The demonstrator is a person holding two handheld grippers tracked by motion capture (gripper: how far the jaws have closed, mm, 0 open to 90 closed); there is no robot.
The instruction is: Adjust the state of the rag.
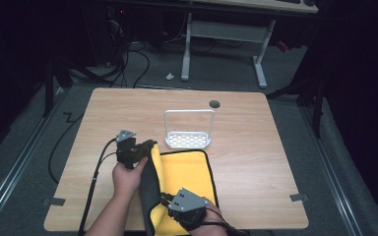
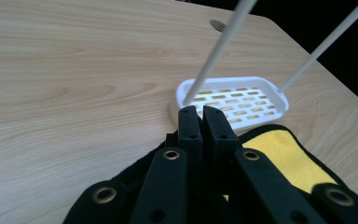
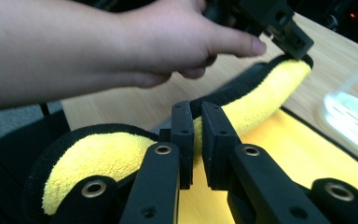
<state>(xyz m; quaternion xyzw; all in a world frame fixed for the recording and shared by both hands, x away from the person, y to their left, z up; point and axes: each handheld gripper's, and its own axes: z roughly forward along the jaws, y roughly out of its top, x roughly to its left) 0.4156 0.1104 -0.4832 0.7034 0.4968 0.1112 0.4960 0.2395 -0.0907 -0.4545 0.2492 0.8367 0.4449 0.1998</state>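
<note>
My left claw's (image 2: 199, 122) jaws hide the cloth (image 2: 286, 156) edge they pinch. The rack's (image 2: 233, 95) handle runs off the top edge. My forearms leave the high view's bottom.

The bench (image 1: 256, 147) is pale wood-grain with a smooth, satiny finish. The cloth (image 3: 261, 93) is fluffy yellow pile with a matt black back and edge. The slotted tray (image 2: 254, 95) looks like smooth white plastic with a thin white hoop. The claws' jaws are matt black.

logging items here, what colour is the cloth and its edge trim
Yellow cloth with a black edge trim, clearest in the right gripper view.
</note>
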